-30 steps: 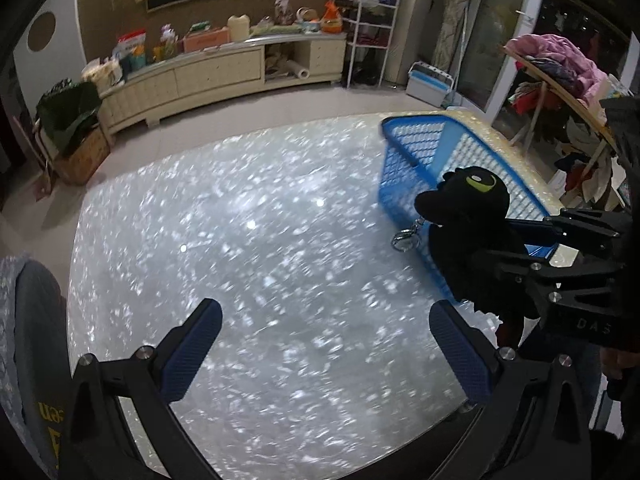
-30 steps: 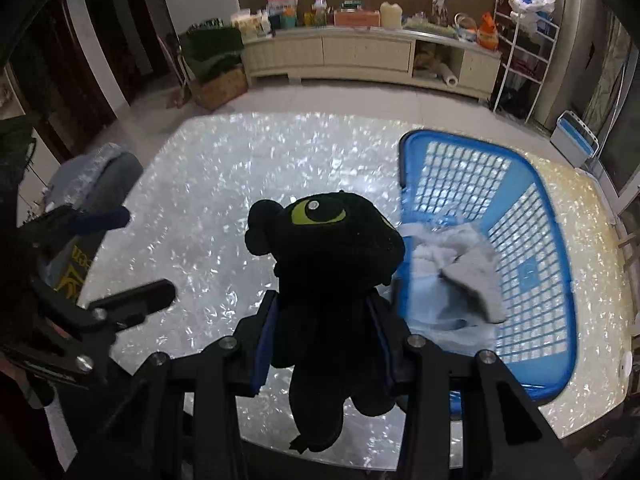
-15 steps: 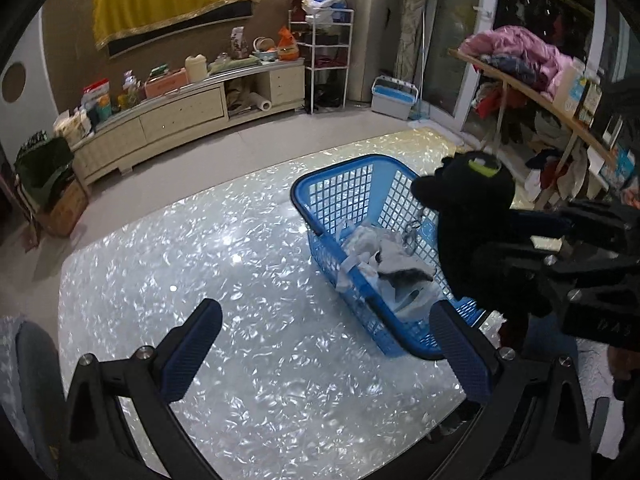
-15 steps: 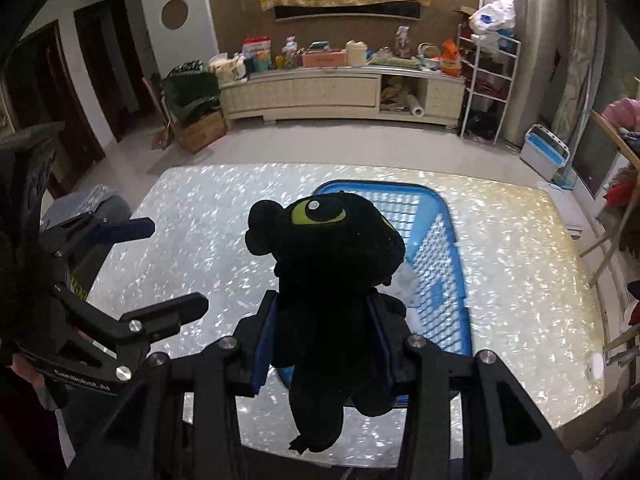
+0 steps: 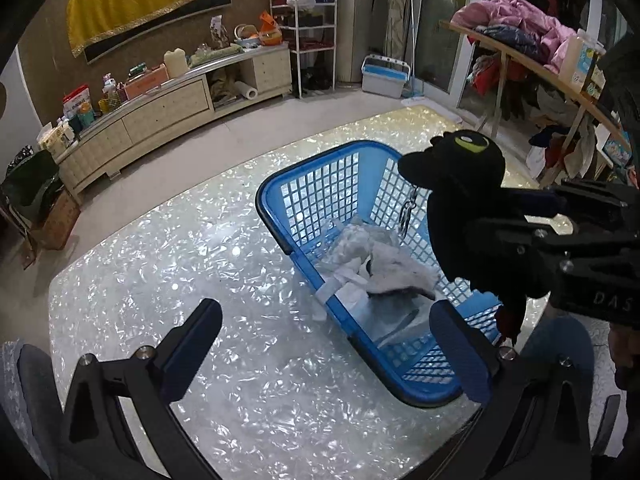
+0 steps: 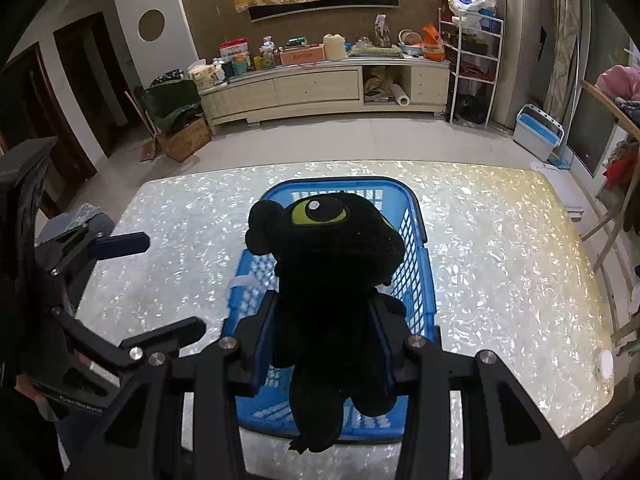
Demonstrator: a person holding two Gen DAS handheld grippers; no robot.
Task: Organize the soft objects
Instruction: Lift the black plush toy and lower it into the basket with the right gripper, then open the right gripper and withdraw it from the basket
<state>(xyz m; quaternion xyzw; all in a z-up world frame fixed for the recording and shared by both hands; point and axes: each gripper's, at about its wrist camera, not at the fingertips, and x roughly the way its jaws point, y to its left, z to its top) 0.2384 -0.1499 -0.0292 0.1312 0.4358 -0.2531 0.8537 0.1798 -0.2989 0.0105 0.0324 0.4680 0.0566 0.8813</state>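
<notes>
Your right gripper point(image 6: 324, 344) clamps the black plush point(image 6: 332, 280) above the blue basket point(image 5: 304, 256), pale cloth items point(image 5: 376, 256), seemingly two, already inside, so release remains, while your left gripper point(image 5: 328, 344) gapes empty beside the basket.

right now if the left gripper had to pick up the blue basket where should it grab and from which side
Judging by shape, grip the blue basket by its thick rim on the long side nearest the left gripper, coming from above. The rim is a bare edge; the mesh walls are wide and cloth fills the middle.
</notes>
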